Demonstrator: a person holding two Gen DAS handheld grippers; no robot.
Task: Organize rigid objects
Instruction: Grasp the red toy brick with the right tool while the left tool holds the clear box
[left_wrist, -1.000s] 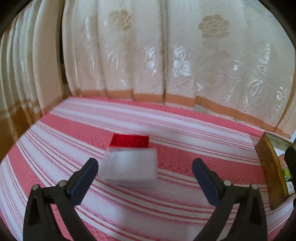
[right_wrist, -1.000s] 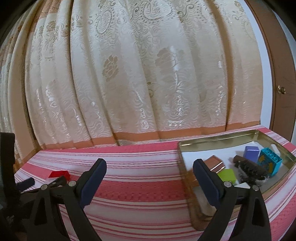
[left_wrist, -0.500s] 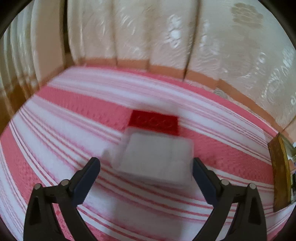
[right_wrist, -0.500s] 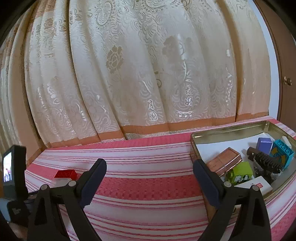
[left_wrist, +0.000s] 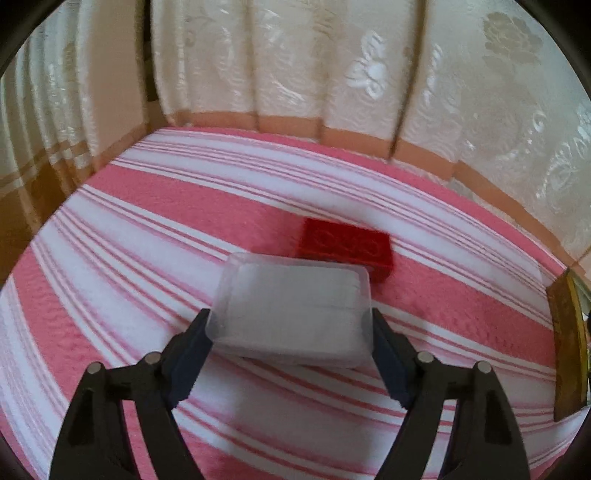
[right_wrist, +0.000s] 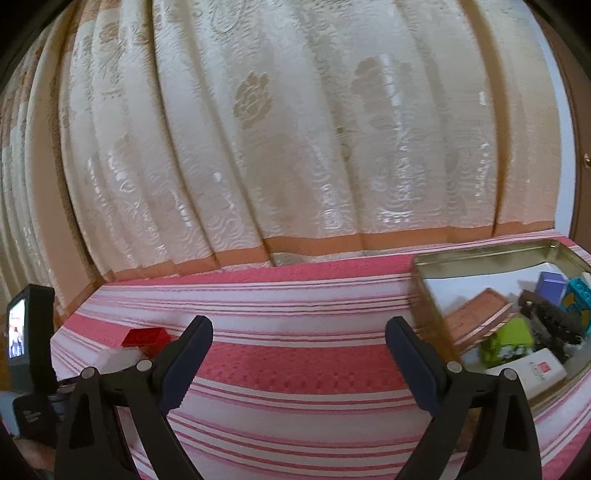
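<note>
A clear plastic box (left_wrist: 295, 306) lies on the striped cloth, with a red brick (left_wrist: 345, 247) just behind it. My left gripper (left_wrist: 290, 332) is open, its two fingertips flanking the box's near corners and about touching them. In the right wrist view the box (right_wrist: 118, 360) and the red brick (right_wrist: 146, 336) show at far left. My right gripper (right_wrist: 299, 345) is open and empty above the cloth. A gold metal tin (right_wrist: 480, 254) at right holds several small objects, among them a copper box (right_wrist: 476, 319) and a green block (right_wrist: 508, 341).
The red-and-white striped cloth (left_wrist: 184, 229) covers the surface. Cream patterned curtains (right_wrist: 295, 147) hang along the back edge. The tin's edge (left_wrist: 567, 347) shows at far right in the left wrist view. The left gripper's camera body (right_wrist: 26, 350) stands at far left.
My left gripper has moved forward and down until its fingertips flank the clear box. My right gripper has drifted slightly, staying open.
</note>
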